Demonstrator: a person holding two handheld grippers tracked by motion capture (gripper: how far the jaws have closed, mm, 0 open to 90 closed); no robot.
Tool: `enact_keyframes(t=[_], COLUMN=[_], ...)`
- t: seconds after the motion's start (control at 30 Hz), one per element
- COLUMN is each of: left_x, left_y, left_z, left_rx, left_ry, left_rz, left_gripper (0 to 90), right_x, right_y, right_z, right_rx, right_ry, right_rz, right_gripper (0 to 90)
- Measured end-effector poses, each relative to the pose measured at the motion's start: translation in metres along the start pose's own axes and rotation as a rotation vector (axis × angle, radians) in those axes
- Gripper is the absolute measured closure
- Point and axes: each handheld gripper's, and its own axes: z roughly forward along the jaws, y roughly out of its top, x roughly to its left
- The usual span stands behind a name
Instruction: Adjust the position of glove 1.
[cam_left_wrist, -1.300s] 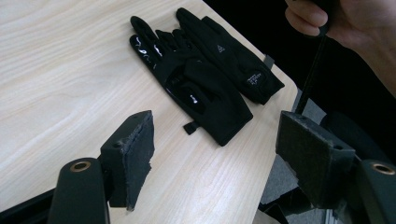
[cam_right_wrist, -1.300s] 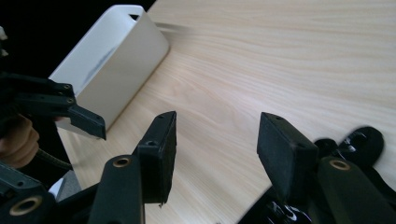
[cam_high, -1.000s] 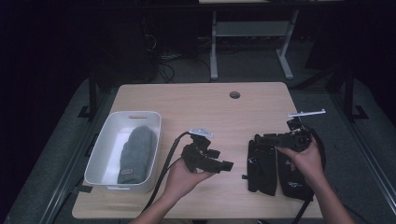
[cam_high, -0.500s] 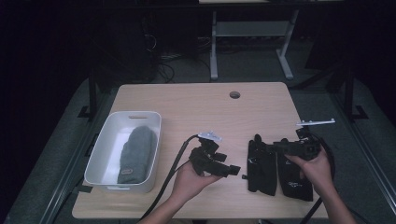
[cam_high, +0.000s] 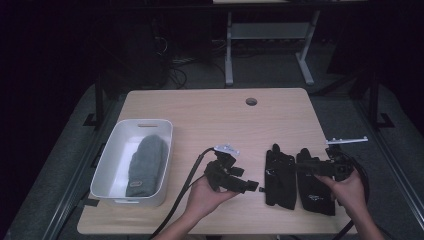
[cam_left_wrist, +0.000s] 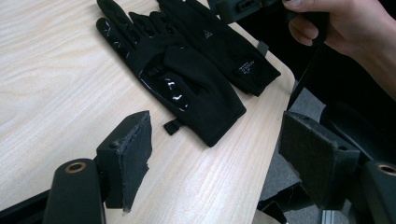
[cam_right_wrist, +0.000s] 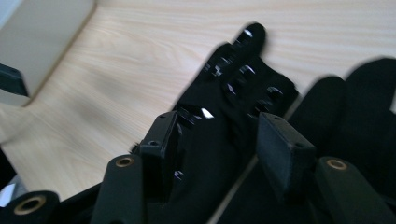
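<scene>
While the right gripper (cam_high: 300, 167) hovers low over the pair of black fabric gloves with glossy grip patches (cam_high: 280, 175) lying flat on the pale wooden table (cam_high: 210, 115), its jaws have just been closing a little — they straddle the nearer glove without visibly pinching it. The left gripper (cam_high: 250, 186) waits just beside the gloves, jaws wide and empty. Soft, light and floppy, a glove should be taken at the cuff or a pinched fold. Motion blur hides whether the right pads touch the cloth — I cannot tell.
</scene>
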Motion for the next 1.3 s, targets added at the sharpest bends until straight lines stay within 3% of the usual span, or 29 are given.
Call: enact_keyframes(t=[0.27,0.57,0.73,0.9,0.97,1.03,1.1,1.3], left_x=[0.000,0.000,-0.001,-0.001,-0.001,-0.001,-0.001,-0.001], left_y=[-0.001,-0.003,-0.003,-0.005,-0.006,-0.007,-0.008,-0.010], left_z=[0.003,0.005,0.007,0.009,0.009,0.010,0.011,0.009], left_rx=[0.009,0.018,0.017,0.023,0.026,0.027,0.027,0.028], left_ry=[-0.005,-0.006,-0.009,-0.010,-0.013,-0.014,-0.016,-0.016], left_rz=[0.005,0.003,0.000,-0.003,-0.005,-0.002,-0.004,-0.005], left_gripper=[25.7,25.7,25.7,25.6,25.6,25.6,25.7,25.7], right_x=[-0.010,-0.021,-0.019,-0.015,-0.008,-0.006,-0.002,0.000], right_y=[-0.014,-0.023,-0.028,-0.033,-0.035,-0.035,-0.034,-0.033], right_z=[-0.002,-0.004,0.003,0.008,0.013,0.014,0.017,0.019], right_rx=[0.046,0.075,0.115,0.130,0.148,0.152,0.168,0.172], right_ry=[-0.106,-0.179,-0.261,-0.307,-0.367,-0.384,-0.416,-0.408], right_rz=[-0.019,-0.032,-0.082,-0.149,-0.212,-0.235,-0.269,-0.254], right_gripper=[48.6,49.0,49.4,51.0,55.2,56.8,64.5,77.8])
